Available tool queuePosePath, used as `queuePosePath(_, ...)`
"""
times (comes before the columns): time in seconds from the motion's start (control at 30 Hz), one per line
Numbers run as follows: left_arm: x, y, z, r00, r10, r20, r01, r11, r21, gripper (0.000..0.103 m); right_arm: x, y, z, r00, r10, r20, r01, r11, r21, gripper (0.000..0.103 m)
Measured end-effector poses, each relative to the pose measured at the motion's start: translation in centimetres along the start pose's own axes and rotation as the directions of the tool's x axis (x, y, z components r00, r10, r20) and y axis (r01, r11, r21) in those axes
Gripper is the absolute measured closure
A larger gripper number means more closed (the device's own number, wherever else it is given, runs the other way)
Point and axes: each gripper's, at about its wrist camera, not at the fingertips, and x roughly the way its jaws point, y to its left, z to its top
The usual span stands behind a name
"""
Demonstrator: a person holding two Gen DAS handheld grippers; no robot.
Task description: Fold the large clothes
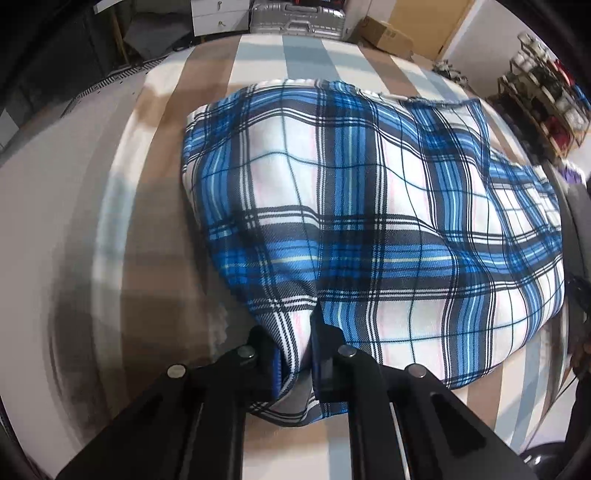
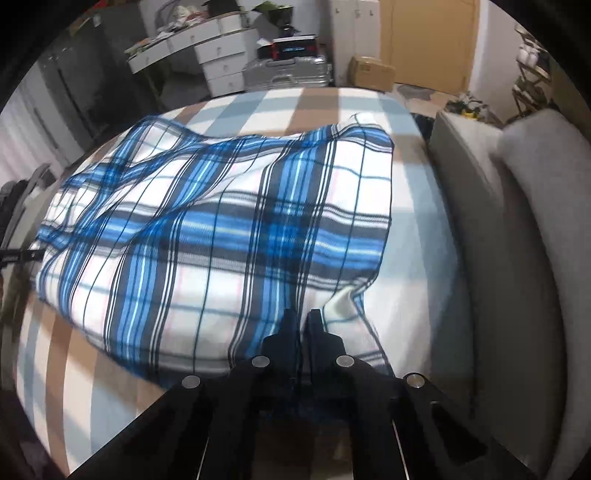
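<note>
Lying across a bed (image 1: 155,229) dressed in a tan, pale blue and white checked cover: one large plaid garment (image 1: 369,221), blue, white and black, rumpled and rising in soft folds near its middle.

Left hand-held gripper (image 1: 295,354): pointing steeply down at the near edge of the plaid garment, black jaws closed tight and pinching a bunched fold of the cloth, which is puckering up between the fingers.

Right hand-held gripper (image 2: 302,325): likewise pointing down, jaws drawn almost together and clamping the garment's near edge, close to a corner where the pale underside is showing.

Surroundings, left wrist view: silver hard-shell suitcase (image 1: 297,22) standing beyond the far end of the bed, cardboard box (image 1: 384,33) beside it, wire rack (image 1: 543,85) with small items at the right.

Surroundings, right wrist view: grey upholstered headboard (image 2: 517,258) running along the right side of the bed, white drawer unit (image 2: 218,62) standing well beyond it.
</note>
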Motion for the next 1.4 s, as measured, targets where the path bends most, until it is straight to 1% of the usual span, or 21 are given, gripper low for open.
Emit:
queuePosePath(0.03, -0.5, -0.1, -1.6, 1.0, -0.005, -0.003, 0.005, 1.0, 0.017, 0.096, -0.5, 0.5, -1.1, 1.0, 0.013, -0.014, -0.013, 1.0, -0.022, 0.102)
queuePosePath(0.23, -3.2, 0.5, -10.1, 0.99, -0.14, -0.036, 0.141, 0.989, 0.041, 0.091, -5.5, 3.7, -10.1, 0.994, 0.067, -0.09, -0.08, 0.987, -0.141, 0.103)
queuePosePath(0.3, -4.7, 1.5, -11.1, 0.995, -0.099, -0.019, 0.1, 0.995, 0.029, 0.084, -8.0, 4.8, -11.8, 0.997, 0.053, -0.055, -0.062, 0.98, -0.189, 0.102)
queuePosePath(0.37, -7.0, 2.7, -11.1, 0.998, -0.053, 0.03, 0.053, 0.999, -0.007, 0.077, -10.2, 5.2, -11.9, 0.997, 0.081, 0.013, -0.078, 0.98, -0.183, 0.1)
queuePosePath(0.4, -8.4, 3.4, -10.9, 0.998, -0.013, 0.064, 0.014, 1.0, -0.016, 0.069, -11.6, 5.3, -11.7, 0.992, 0.106, 0.067, -0.094, 0.982, -0.162, 0.1)
queuePosePath(0.47, -11.4, 4.0, -9.6, 0.983, 0.103, 0.155, -0.1, 0.995, -0.025, 0.058, -13.8, 5.1, -10.6, 0.964, 0.188, 0.187, -0.17, 0.98, -0.106, 0.099)
queuePosePath(0.5, -12.5, 4.0, -8.9, 0.975, 0.107, 0.196, -0.105, 0.994, -0.022, 0.045, -14.3, 5.0, -9.8, 0.943, 0.231, 0.241, -0.219, 0.973, -0.078, 0.094)
queuePosePath(0.53, -13.5, 3.9, -8.3, 0.968, 0.096, 0.232, -0.096, 0.995, -0.012, 0.039, -14.5, 5.1, -9.1, 0.925, 0.261, 0.275, -0.255, 0.965, -0.06, 0.088)
queuePosePath(0.6, -14.8, 2.7, -5.7, 0.947, 0.047, 0.316, -0.064, 0.997, 0.044, 0.033, -14.0, 5.5, -7.5, 0.892, 0.309, 0.329, -0.318, 0.948, -0.029, 0.045)
queuePosePath(0.63, -14.9, 1.6, -5.8, 0.945, 0.031, 0.325, -0.063, 0.994, 0.088, 0.032, -13.2, 6.2, -6.8, 0.882, 0.325, 0.341, -0.339, 0.941, -0.02, 0.04)
queuePosePath(0.67, -13.8, -0.4, -3.3, 0.955, 0.009, 0.297, -0.061, 0.984, 0.165, 0.032, -12.3, 6.7, -6.1, 0.869, 0.359, 0.34, -0.378, 0.926, -0.01, 0.04)
queuePosePath(0.73, -11.4, -3.1, -1.3, 0.971, -0.041, 0.234, -0.029, 0.958, 0.287, 0.032, -10.8, 7.4, -5.1, 0.857, 0.405, 0.318, -0.434, 0.901, 0.023, 0.04)
queuePosePath(0.83, -6.1, -6.3, 2.1, 0.982, 0.039, 0.184, -0.115, 0.899, 0.423, 0.032, -9.3, 8.4, -4.9, 0.82, 0.472, 0.324, -0.513, 0.857, 0.049, 0.039)
queuePosePath(0.87, -4.1, -6.9, 3.0, 0.988, 0.051, 0.147, -0.112, 0.888, 0.445, 0.038, -8.6, 8.8, -5.0, 0.814, 0.486, 0.318, -0.528, 0.848, 0.054, 0.039)
queuePosePath(0.9, -2.0, -7.0, 3.8, 0.994, 0.057, 0.091, -0.093, 0.882, 0.461, 0.069, -7.9, 9.2, -5.3, 0.811, 0.506, 0.296, -0.544, 0.837, 0.06, 0.039)
queuePosePath(0.97, 1.0, -6.6, 4.9, 0.991, 0.13, 0.02, -0.124, 0.869, 0.479, 0.101, -6.9, 9.5, -5.9, 0.81, 0.526, 0.26, -0.558, 0.828, 0.062, 0.039)
queuePosePath(1.03, 3.1, -5.5, 6.5, 0.983, 0.181, 0.014, -0.167, 0.876, 0.453, 0.103, -6.5, 9.6, -6.6, 0.813, 0.531, 0.24, -0.559, 0.827, 0.064, 0.039)
queuePosePath(1.1, 3.4, -4.1, 7.5, 0.993, 0.116, -0.015, -0.1, 0.91, 0.402, 0.103, -6.5, 9.4, -7.1, 0.813, 0.532, 0.236, -0.56, 0.825, 0.068, 0.039)
queuePosePath(1.13, 3.2, -3.6, 7.5, 0.995, 0.094, -0.027, -0.075, 0.915, 0.397, 0.103, -6.4, 9.2, -7.0, 0.814, 0.532, 0.235, -0.561, 0.825, 0.074, 0.039)
queuePosePath(1.3, 2.5, -2.1, 7.0, 0.994, 0.105, -0.02, -0.088, 0.91, 0.406, 0.103, -6.5, 7.8, -7.0, 0.789, 0.552, 0.269, -0.597, 0.792, 0.126, 0.039)
queuePosePath(1.4, 0.6, -1.9, 6.5, 0.999, 0.032, 0.038, -0.045, 0.914, 0.402, 0.103, -5.9, 7.6, -6.3, 0.781, 0.552, 0.291, -0.606, 0.783, 0.14, 0.039)
